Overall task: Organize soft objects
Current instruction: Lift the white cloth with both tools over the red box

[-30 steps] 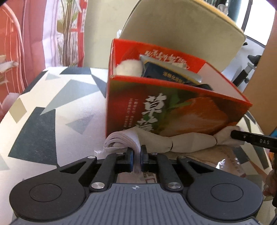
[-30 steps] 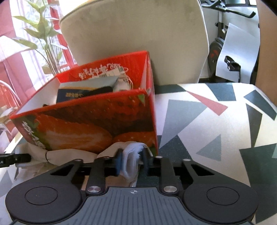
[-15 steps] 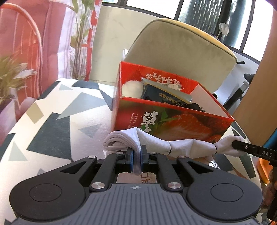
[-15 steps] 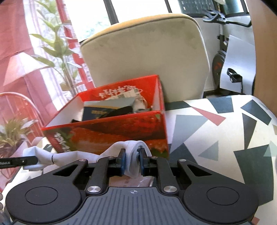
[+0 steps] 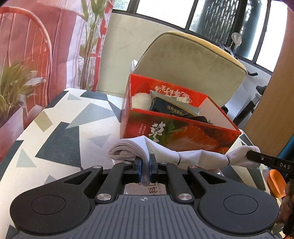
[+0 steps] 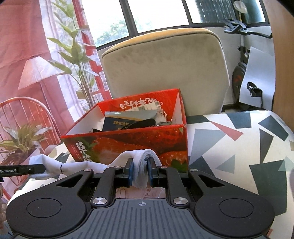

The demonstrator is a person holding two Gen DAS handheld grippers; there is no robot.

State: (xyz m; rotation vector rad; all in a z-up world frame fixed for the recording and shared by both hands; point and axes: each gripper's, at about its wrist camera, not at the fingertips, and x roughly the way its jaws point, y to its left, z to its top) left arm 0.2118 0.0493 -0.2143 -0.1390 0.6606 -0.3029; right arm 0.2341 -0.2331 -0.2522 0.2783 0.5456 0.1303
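Both grippers have risen since the earlier frame, lifting the sock [image 5: 198, 156] off the table [image 5: 60, 128] — it now hangs stretched between them in front of the box [image 5: 183, 134]. Left gripper [image 5: 145, 163]: jaws clenched on one bunched end of the sock. Right gripper [image 6: 140, 170]: jaws clenched on the other end, folds of fabric bulging between the pads. Box: red, strawberry print, open top, packets inside — standing on the table before a chair [image 6: 165, 69]

Sunlit room: beige chair [image 6: 165, 71], red curtain [image 5: 60, 36] (leafy plant [image 6: 73, 55] beside), dark-framed windows [image 6: 156, 16].
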